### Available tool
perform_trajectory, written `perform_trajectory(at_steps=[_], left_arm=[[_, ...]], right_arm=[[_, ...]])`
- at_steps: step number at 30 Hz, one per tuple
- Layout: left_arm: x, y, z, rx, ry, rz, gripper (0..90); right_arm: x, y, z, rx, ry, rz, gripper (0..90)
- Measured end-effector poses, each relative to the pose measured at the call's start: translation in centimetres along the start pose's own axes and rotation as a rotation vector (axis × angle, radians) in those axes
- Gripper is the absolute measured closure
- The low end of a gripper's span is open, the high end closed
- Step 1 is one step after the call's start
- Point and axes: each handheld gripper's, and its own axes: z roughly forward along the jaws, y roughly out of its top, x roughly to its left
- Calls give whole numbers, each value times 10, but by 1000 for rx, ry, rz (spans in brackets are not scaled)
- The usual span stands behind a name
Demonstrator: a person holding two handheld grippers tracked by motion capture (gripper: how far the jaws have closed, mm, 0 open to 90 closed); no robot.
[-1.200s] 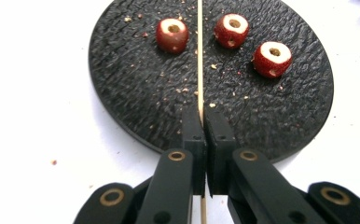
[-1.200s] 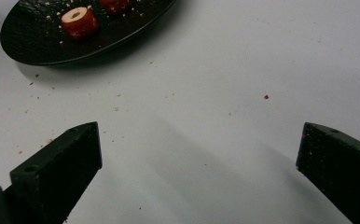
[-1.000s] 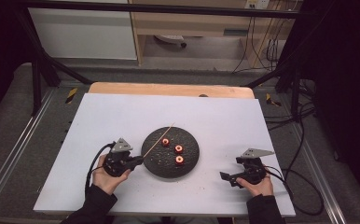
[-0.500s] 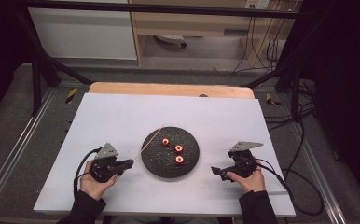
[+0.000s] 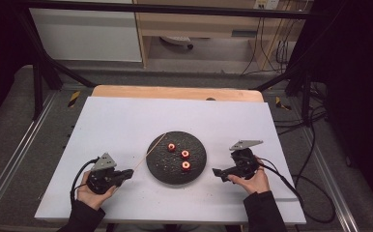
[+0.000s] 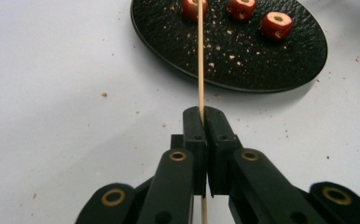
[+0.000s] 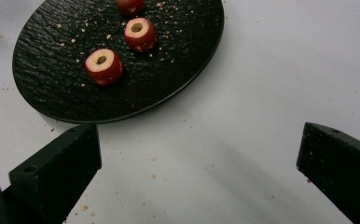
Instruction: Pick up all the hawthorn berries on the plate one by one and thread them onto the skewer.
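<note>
Skewer pinched at left, fruit waiting on the plate

Left gripper (image 5: 121, 175) drawn back toward the near-left part of the worktop (image 5: 121, 121), fingers (image 6: 194, 126) pressed together on the thin wooden skewer (image 5: 148, 153), tip slanting up over the left rim of the black plate (image 5: 163, 174) (a second ago sitting right against that rim). Three red cored fruit pieces (image 5: 185, 154) lying loose on the plate, well apart from one another, none threaded yet. Right gripper (image 5: 219, 173) lifted and brought nearer the plate's right edge, fingers (image 7: 59, 163) spread wide with nothing between them. Likely meaning: skewer secured and pulled clear to aim, free gripper closing in to pick up or steady a piece for threading.
</note>
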Motion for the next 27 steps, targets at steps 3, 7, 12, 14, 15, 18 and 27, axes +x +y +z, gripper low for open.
perform_trajectory(at_steps=[3,7,12,14,15,18,27], left_arm=[[1,-2,-1,1,-6,4,877],[3,-6,-3,1,-8,6,877],[4,-8,-4,-6,-16,9,877],[4,-9,-4,-5,-15,17,877],[3,-9,-4,-4,-14,20,877],[3,-9,-4,-2,-11,23,877],[2,-10,-3,6,-8,28,877]], right_arm=[[7,11,5,36,-1,-9,7],[13,21,10,72,-7,-22,8],[28,41,20,126,-4,-68,28],[34,49,24,136,8,-85,41],[39,55,28,152,11,-95,65],[44,59,33,178,18,-105,87],[54,76,53,272,63,-121,197]])
